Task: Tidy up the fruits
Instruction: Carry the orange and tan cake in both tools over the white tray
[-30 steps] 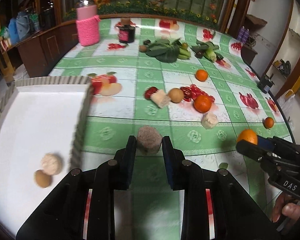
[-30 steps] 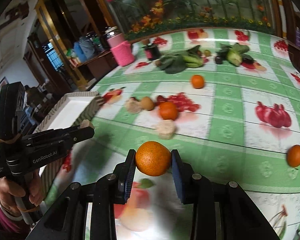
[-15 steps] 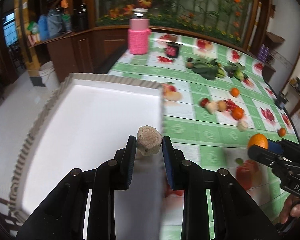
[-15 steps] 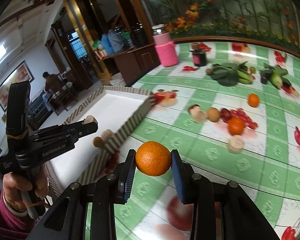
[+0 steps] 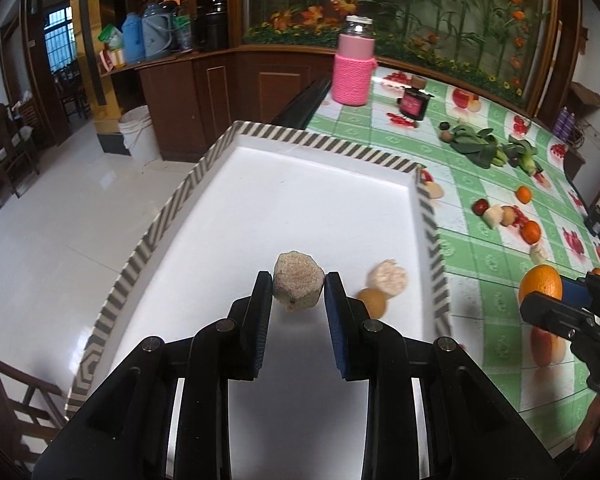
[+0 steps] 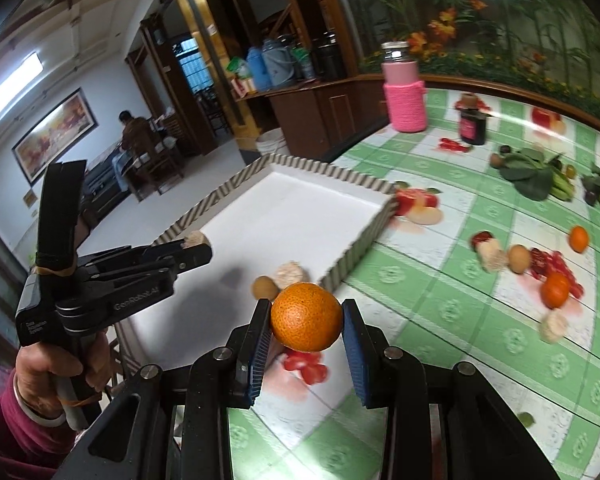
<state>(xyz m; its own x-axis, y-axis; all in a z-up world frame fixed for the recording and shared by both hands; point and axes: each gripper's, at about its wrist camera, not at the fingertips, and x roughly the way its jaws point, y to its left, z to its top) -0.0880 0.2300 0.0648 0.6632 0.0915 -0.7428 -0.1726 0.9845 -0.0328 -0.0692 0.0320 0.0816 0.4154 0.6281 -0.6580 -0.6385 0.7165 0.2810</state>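
Note:
My left gripper (image 5: 298, 292) is shut on a rough beige fruit (image 5: 298, 286) and holds it above the white tray (image 5: 292, 140) with a striped rim. A pale round fruit (image 5: 387, 279) and a small brown fruit (image 5: 373, 302) lie in the tray, just right of the gripper. My right gripper (image 6: 305, 322) is shut on an orange (image 6: 306, 317) and holds it above the tablecloth beside the tray's near corner (image 6: 340, 272). The left gripper (image 6: 196, 250) also shows in the right wrist view, over the tray.
More oranges (image 6: 555, 289), a brown fruit (image 6: 518, 258) and pale chunks (image 6: 492, 254) lie on the green checked tablecloth (image 6: 440, 312). Leafy greens (image 6: 530, 178), a dark jar (image 6: 473, 126) and a pink-sleeved bottle (image 5: 353, 68) stand farther back. The tray overhangs the table's left edge above the floor.
My left gripper has carried the beige fruit from the table to above the tray. My right gripper has moved left with the orange to beside the tray.

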